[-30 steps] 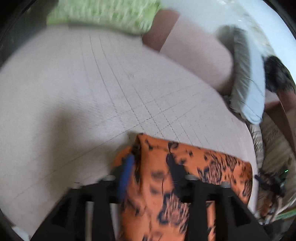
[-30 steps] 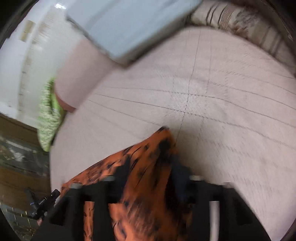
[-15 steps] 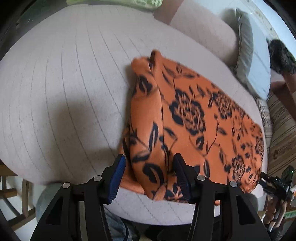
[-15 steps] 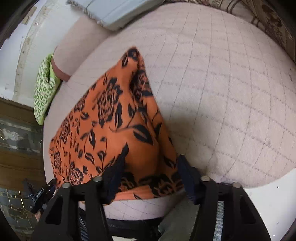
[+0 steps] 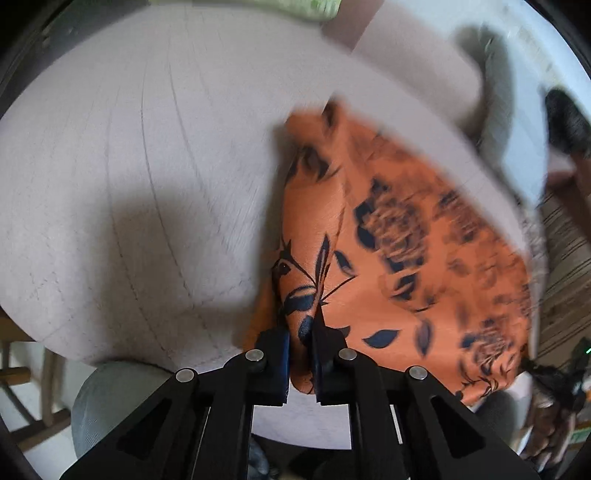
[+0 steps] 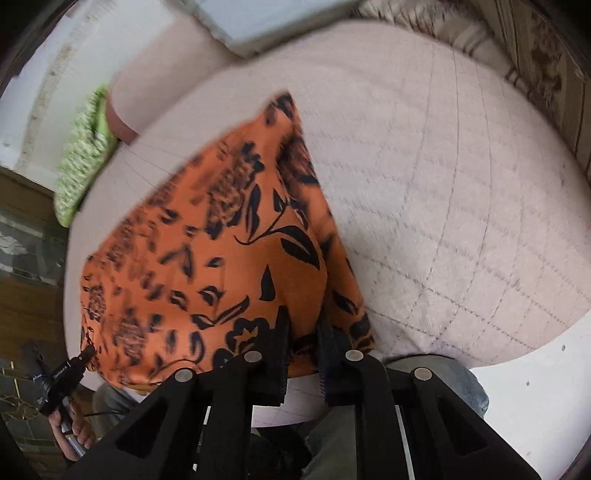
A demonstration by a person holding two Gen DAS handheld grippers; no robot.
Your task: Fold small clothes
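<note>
An orange garment with black flowers (image 5: 388,240) lies spread on a pale quilted bed (image 5: 129,166), reaching its near edge. At the garment's near left corner, my left gripper (image 5: 301,332) has its jaws closing, and its pads pinch a raised fold of the cloth. The right wrist view shows the same garment (image 6: 221,240) on the bed (image 6: 443,184). My right gripper (image 6: 304,325) is at the near right corner, jaws closing, with a ridge of orange cloth squeezed between the pads. Both grippers point steeply down.
A green patterned cushion (image 6: 85,158) and a grey-blue pillow (image 6: 258,18) sit at the far side of the bed. Striped fabric (image 5: 565,258) lies to the right. A person's jeans-clad legs (image 6: 443,384) are under the near edge. A wooden chair (image 5: 22,369) stands at left.
Both grippers drew back to the garment's near edge while it settled flat on the bed. Their jaws then went from wide apart to pinched on folds at the two near corners.
</note>
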